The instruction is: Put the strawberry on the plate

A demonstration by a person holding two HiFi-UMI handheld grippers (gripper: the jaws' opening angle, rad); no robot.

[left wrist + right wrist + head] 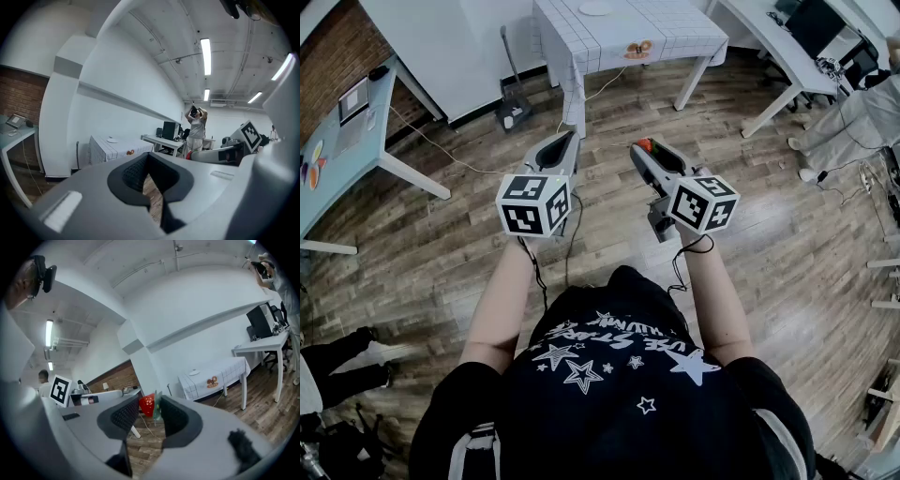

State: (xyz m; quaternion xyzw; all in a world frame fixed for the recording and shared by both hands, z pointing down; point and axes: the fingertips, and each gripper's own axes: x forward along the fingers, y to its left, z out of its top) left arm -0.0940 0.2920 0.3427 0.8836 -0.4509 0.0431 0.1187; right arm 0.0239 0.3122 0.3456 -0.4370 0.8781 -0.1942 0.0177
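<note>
Wood-floor [750, 234] room, plate [598, 7] far off on the white table [675, 28]. Our right gripper [151, 409] pinches the strawberry [146, 405] at its jaw tips, and our left gripper [149, 164] is closed and empty. The berry's probably light and squishy, so we'd squeeze its sides gently.

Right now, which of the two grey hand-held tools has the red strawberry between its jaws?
The right grey tool: the red strawberry is clamped between its jaws. The left grey tool has its jaws together, with nothing between them.

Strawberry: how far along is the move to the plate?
Pick-up looks done: the red strawberry is clamped in the right claw, in the air. In hand: the carry. Left: reaching the checked-cloth table ahead and setting it on the round white plate.
</note>
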